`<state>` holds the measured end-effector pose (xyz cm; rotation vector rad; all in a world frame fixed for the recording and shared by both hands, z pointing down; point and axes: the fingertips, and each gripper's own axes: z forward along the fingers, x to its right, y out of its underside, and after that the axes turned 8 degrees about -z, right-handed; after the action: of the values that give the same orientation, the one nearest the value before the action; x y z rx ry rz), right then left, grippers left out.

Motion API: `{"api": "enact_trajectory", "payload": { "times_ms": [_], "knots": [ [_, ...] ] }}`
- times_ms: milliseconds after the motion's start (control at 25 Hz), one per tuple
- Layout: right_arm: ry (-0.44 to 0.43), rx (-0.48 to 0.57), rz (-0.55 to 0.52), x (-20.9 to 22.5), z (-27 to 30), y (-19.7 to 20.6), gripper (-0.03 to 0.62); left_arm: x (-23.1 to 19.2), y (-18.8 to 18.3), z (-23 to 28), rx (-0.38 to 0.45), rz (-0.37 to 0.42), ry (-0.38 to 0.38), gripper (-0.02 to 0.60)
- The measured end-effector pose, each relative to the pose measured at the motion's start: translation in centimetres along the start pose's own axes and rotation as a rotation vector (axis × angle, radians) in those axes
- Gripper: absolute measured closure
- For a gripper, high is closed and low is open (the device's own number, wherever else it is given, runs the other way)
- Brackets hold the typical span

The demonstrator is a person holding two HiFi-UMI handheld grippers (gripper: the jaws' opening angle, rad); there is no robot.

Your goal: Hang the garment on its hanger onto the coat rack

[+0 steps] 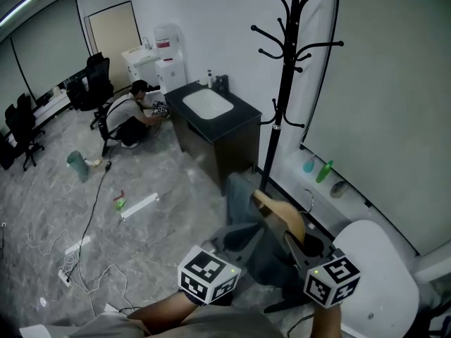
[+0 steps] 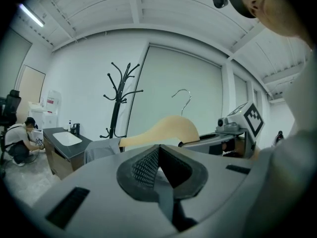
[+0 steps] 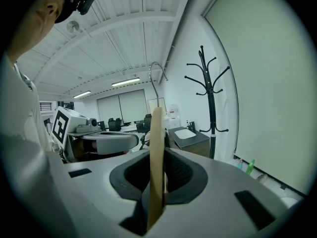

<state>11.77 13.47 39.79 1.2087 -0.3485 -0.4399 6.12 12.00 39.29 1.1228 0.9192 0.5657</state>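
Note:
A black coat rack (image 1: 285, 83) stands by the wall, beyond both hands. The blue-grey garment (image 1: 244, 213) hangs on a wooden hanger (image 1: 283, 215) with a metal hook (image 2: 184, 99). My right gripper (image 1: 294, 243) is shut on the hanger, which shows edge-on between its pads (image 3: 156, 155). My left gripper (image 1: 234, 247) is below the garment's left side, its jaws closed with a thin grey strip of the garment's cloth (image 2: 166, 195) pinched between them. In the left gripper view the coat rack (image 2: 118, 103) stands well behind the hanger (image 2: 163, 130). In the right gripper view it (image 3: 210, 100) stands to the right.
A black cabinet with a white sink (image 1: 211, 115) stands left of the rack. A person (image 1: 130, 118) crouches by a water dispenser (image 1: 168, 58). Cables (image 1: 77, 248) lie on the floor. A white round seat (image 1: 384, 280) is at my right, bottles (image 1: 323, 171) along the wall.

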Motion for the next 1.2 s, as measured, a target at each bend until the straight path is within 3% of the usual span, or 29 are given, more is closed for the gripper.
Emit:
{"api": "enact_trajectory", "payload": {
  "times_ms": [360,560,1200],
  "knots": [
    [0.123,0.045,0.052,5.1,11.8,-7.1,0.533,-11.8,-6.0,3.8,0.025,0.005,0.006,0.577],
    [0.166,0.061,0.065,8.3,17.3,-9.8,0.533,-16.0,-7.8,6.2,0.034,0.005,-0.007,0.577],
    [0.130,0.063,0.086,18.7,32.1,-14.7,0.533,-27.3,-12.8,15.6,0.046,0.006,-0.067,0.577]
  ]
}}
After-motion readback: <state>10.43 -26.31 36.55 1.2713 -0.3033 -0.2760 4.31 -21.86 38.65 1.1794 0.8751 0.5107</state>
